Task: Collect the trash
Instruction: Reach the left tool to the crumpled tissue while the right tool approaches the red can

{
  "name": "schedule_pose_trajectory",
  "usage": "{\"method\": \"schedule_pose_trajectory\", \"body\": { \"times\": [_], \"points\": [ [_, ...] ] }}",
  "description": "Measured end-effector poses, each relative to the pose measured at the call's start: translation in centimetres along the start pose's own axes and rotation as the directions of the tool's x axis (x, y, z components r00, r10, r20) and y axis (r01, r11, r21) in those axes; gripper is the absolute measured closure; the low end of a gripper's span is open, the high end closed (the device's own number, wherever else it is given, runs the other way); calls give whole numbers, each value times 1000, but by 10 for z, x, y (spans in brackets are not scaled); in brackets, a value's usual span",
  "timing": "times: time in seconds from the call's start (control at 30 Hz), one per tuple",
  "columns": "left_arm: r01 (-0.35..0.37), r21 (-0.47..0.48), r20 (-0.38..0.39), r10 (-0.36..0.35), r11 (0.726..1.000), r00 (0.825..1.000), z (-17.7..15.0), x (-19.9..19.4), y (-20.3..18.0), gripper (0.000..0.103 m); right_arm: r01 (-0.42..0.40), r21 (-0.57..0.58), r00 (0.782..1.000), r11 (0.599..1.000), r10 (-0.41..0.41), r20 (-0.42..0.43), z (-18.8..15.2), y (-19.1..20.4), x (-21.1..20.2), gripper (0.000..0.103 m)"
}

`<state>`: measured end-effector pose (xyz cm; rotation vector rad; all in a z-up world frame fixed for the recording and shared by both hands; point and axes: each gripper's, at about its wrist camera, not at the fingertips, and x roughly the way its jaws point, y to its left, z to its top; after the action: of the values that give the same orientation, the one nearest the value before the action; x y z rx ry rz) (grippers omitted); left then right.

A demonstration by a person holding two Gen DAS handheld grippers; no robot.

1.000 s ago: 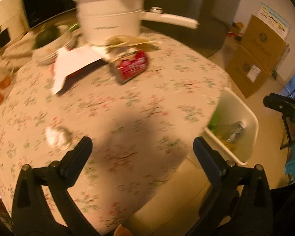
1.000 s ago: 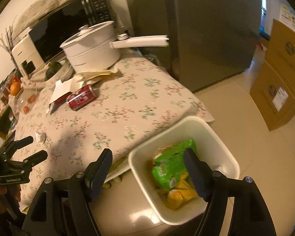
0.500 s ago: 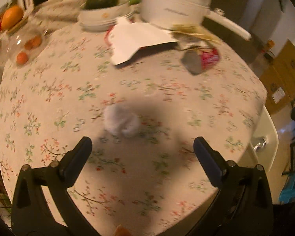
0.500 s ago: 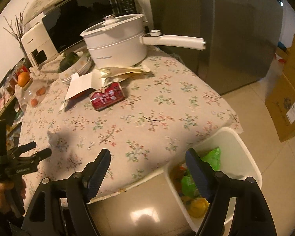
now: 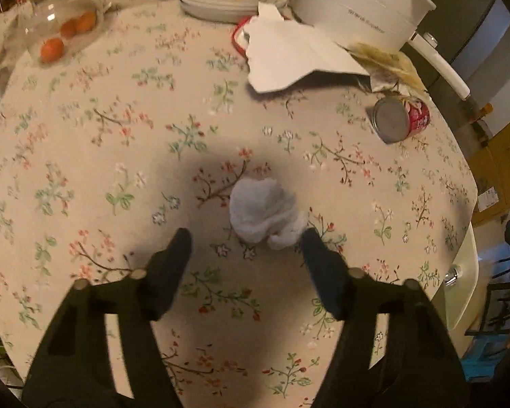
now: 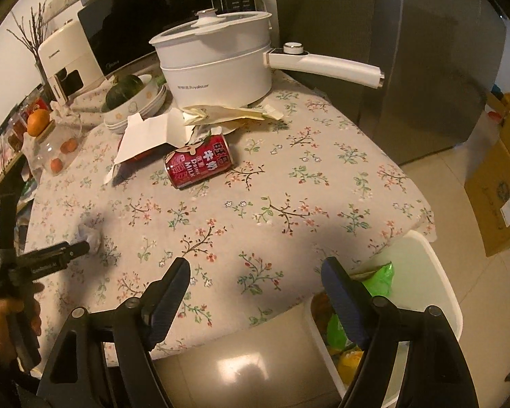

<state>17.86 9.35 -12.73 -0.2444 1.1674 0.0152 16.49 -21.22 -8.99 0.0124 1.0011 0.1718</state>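
Left wrist: jaws closing around crumpled tissue [image 5: 260, 212].

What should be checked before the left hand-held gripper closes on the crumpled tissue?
1. Tissue between the fingers: not ok. The crumpled tissue lies just ahead of the left hand-held gripper; the right fingertip is at its edge.
2. Jaws wide enough: ok. They have just been closing but stand wider than the wad, nothing pressed.
3. Nothing else near the tissue: ok. The red can and torn white paper lie well away.
4. Bin ready: ok. The white bin stands open beside the table.
5. Right hand-held gripper free: ok, open and empty.
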Motion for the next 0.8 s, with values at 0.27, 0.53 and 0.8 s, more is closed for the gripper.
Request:
{"method": "schedule_pose_trajectory", "body": {
  "times": [0.27,0.53,0.8],
  "points": [
    [57,24,11,-57,998,998,2,6,-7,71,-28,22,999,999,29,-28,5,15,20,22],
    [45,54,47,-47,998,998,10,-14,-1,102,-76,163,994,984,87,-59,21,25,50,22],
    [39,96,74,-46,995,996,9,-30,17,102,-144,308,988,940,153,-6,63,36,87,22]
  ]
}}
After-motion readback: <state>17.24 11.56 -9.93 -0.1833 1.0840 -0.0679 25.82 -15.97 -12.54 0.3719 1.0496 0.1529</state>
